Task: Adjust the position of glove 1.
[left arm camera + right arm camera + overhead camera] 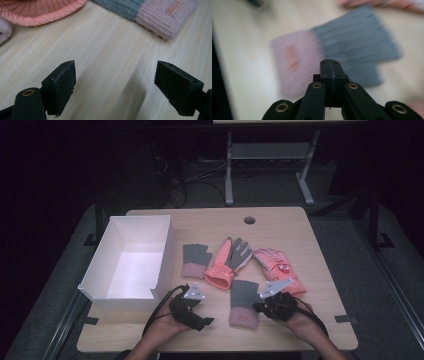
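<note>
- High view: both hands rest low at the near edge of the surface (300, 230). The left tongs (200, 322) point right; the right tongs (257, 307) lie against the nearest grey-and-pink fingerless glove (243, 302).
- Left gripper view: left tongs (115, 85) released, jaws wide apart above bare wood.
- Right gripper view: right tongs (331, 67) clenched, empty, over the blurred glove (337, 55).
</note>
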A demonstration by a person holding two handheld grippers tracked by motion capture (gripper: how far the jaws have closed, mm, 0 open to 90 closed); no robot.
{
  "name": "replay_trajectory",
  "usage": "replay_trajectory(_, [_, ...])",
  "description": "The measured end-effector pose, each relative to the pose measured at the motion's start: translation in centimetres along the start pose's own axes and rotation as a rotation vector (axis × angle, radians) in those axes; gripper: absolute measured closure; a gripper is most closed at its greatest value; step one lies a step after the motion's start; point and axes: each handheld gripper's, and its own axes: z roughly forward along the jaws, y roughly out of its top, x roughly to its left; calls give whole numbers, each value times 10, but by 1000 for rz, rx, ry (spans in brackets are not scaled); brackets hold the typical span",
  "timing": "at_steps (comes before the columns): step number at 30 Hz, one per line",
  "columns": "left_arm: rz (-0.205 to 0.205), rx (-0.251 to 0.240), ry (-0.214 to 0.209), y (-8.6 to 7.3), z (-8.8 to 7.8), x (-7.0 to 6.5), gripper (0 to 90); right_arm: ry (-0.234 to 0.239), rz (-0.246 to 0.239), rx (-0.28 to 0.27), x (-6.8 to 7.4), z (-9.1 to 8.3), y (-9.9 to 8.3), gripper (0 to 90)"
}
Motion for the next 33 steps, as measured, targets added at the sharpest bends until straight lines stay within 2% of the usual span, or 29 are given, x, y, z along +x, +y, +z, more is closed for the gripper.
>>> replay_trajectory(2, [0,1,-3,0,0,0,169,-41,15,-7,-10,3,9,900])
replay_trajectory(4, [4,3,-1,0,-1,0,169,-58,21,-1,-18,7,13,900])
replay_trajectory(6, [5,2,-2,0,-1,0,169,-78,38,14,-24,13,12,900])
replay_trajectory(8, [5,6,-6,0,-1,0,169,-104,32,54,-26,16,7,900])
replay_trajectory(10, [0,0,-4,0,-1,0,169,-86,47,65,-27,17,0,900])
replay_trajectory(12, [8,4,-4,0,-1,0,169,-82,48,68,-26,14,-3,900])
replay_trajectory(17, [-2,3,-5,0,-1,0,169,-61,60,68,-20,8,-12,900])
replay_trajectory(20, [16,18,-2,0,-2,1,169,-19,46,67,-10,4,-17,900])
replay_trajectory(25, [5,12,-3,0,-2,0,169,42,12,81,8,6,-14,900])
replay_trajectory(28, [6,15,-3,0,-2,0,169,57,-10,82,14,9,-11,900])
replay_trajectory(30, [17,22,1,0,-2,1,169,58,-11,71,14,8,-10,900])
replay_trajectory(32, [19,26,7,1,-2,0,169,54,-1,33,11,3,-9,895])
replay_trajectory(33, [20,31,7,1,-2,1,169,48,12,20,9,0,-9,856])
